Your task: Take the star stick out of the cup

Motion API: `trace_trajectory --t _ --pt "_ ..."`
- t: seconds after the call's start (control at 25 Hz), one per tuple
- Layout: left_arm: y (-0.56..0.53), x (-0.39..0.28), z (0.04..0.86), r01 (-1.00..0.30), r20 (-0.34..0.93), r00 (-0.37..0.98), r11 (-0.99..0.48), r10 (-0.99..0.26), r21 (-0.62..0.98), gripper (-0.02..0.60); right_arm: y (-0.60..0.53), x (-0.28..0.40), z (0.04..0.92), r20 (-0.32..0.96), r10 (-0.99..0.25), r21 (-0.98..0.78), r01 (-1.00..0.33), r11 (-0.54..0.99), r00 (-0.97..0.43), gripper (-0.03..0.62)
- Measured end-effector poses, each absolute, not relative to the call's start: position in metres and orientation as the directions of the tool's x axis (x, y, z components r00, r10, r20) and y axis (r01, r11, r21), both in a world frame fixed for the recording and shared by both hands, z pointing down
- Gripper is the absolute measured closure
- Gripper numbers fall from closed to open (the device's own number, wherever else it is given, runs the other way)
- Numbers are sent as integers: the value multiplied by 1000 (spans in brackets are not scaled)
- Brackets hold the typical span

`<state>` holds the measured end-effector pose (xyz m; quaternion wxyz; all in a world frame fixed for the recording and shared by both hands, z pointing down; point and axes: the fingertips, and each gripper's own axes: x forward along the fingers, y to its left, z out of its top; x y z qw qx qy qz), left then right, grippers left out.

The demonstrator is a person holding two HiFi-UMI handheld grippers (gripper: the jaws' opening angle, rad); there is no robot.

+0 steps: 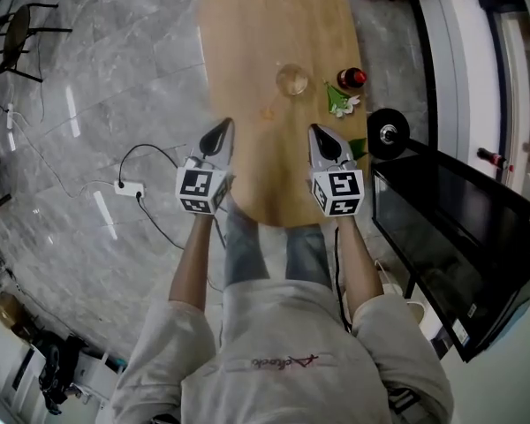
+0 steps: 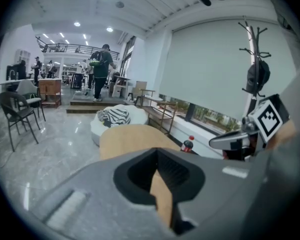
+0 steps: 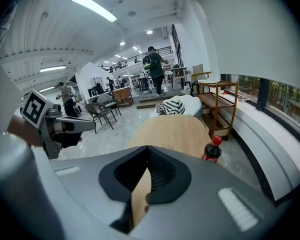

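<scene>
A clear glass cup [image 1: 291,80] stands near the middle of the oval wooden table [image 1: 247,34]. I cannot make out the star stick in it. Over the table's near end, well short of the cup, my left gripper [image 1: 219,135] and right gripper [image 1: 322,140] are held side by side. Both point toward the cup. In the left gripper view the left gripper [image 2: 157,156] has its jaws together with nothing between them. The right gripper [image 3: 147,154] looks the same in the right gripper view. The cup is hidden behind the jaws in both gripper views.
A cola bottle [image 1: 352,78] with a red cap stands right of the cup, with a small green and white sprig [image 1: 340,102] beside it. A black round object [image 1: 387,132] and a dark screen [image 1: 459,228] lie off the table's right edge. Cables and a power strip [image 1: 128,187] cross the floor at left.
</scene>
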<state>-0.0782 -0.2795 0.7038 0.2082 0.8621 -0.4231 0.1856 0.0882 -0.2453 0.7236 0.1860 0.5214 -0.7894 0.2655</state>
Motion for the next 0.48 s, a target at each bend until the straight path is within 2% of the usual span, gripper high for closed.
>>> trace_trajectory --t 0.48 --pt "-282 -82 776 -813 530 566 -535 -631 231 578 -237 85 791 619 -678 -233 -917 323 -396 591"
